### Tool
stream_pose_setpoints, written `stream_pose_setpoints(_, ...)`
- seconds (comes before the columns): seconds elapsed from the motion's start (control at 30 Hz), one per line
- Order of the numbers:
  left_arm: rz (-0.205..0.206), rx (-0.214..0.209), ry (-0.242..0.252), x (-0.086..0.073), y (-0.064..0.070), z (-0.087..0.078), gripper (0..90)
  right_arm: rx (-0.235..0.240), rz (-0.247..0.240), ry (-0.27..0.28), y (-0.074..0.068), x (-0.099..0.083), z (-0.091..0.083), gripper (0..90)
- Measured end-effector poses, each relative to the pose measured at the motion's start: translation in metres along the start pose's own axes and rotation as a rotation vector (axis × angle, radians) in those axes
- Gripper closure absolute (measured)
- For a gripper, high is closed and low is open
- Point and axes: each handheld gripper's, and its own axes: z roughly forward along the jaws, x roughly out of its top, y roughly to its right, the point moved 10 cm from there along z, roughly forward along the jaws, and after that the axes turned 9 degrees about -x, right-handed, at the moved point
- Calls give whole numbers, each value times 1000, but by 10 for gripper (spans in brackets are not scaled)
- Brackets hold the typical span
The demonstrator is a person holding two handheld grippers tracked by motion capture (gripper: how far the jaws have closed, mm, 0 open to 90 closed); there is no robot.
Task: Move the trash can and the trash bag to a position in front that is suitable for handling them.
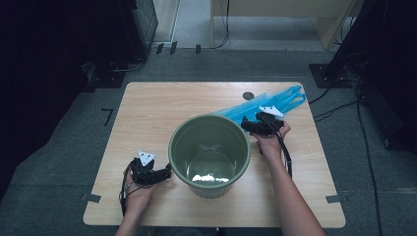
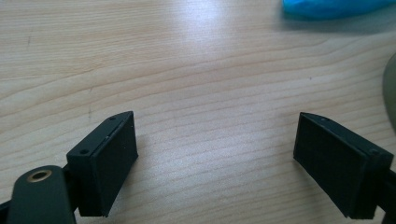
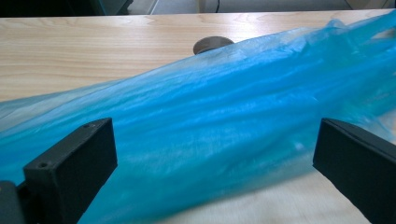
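Note:
A green bucket stands upright in the middle of the wooden table. Behind it, toward the back right, lies a crumpled blue plastic bag. My right gripper hovers at the bag's near end by the bucket's rim; in the right gripper view its jaws stand wide apart on either side of the blue bag, without pinching it. My left gripper sits low beside the bucket's left wall, open over bare wood, with a corner of the bag far off.
A dark round cable hole sits in the table near the back edge, just left of the bag. Black stands and cables crowd the floor around the table. A pale wooden bench stands beyond the far edge.

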Motion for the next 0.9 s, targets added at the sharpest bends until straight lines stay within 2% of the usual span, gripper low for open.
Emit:
stream_pose_setpoints(0.1,6,6,-5,0,0,0,127,-14,-13,-19,-2,1,14,0)
stream_pose_setpoints(0.17,6,6,-5,0,0,0,127,11,-39,-51,-7,-2,21,0)
stream_pose_setpoints(0.27,6,5,-5,0,0,0,127,18,-81,-91,-12,-8,31,0)
stream_pose_setpoints(0.3,6,5,-5,0,0,0,127,18,-81,-91,-12,-8,31,0)
stream_pose_setpoints(0.33,6,5,-5,0,0,0,127,17,-86,-134,-12,-14,37,0)
stream_pose_setpoints(0.4,6,5,-5,0,0,0,127,23,-75,-163,-12,-18,42,0)
stream_pose_setpoints(0.47,6,5,-5,0,0,0,127,9,-78,-187,-9,-24,46,0)
stream_pose_setpoints(0.5,6,5,-5,0,0,0,127,-4,-98,-179,-8,-25,47,1)
stream_pose_setpoints(0.57,6,5,-4,0,0,0,127,-8,-105,-178,-7,-25,47,5)
stream_pose_setpoints(0.6,7,3,-3,0,0,0,127,-11,-119,-175,-7,-25,47,35)
stream_pose_setpoints(0.67,7,3,-4,0,0,0,127,-6,-119,-171,-8,-25,46,46)
stream_pose_setpoints(0.73,7,3,-3,0,0,0,128,10,-131,-157,-9,-25,44,110)
stream_pose_setpoints(0.8,6,3,-3,0,0,0,128,26,-140,-137,-9,-24,41,227)
stream_pose_setpoints(0.9,5,0,-3,0,0,0,128,22,-130,-100,-7,-22,36,575)
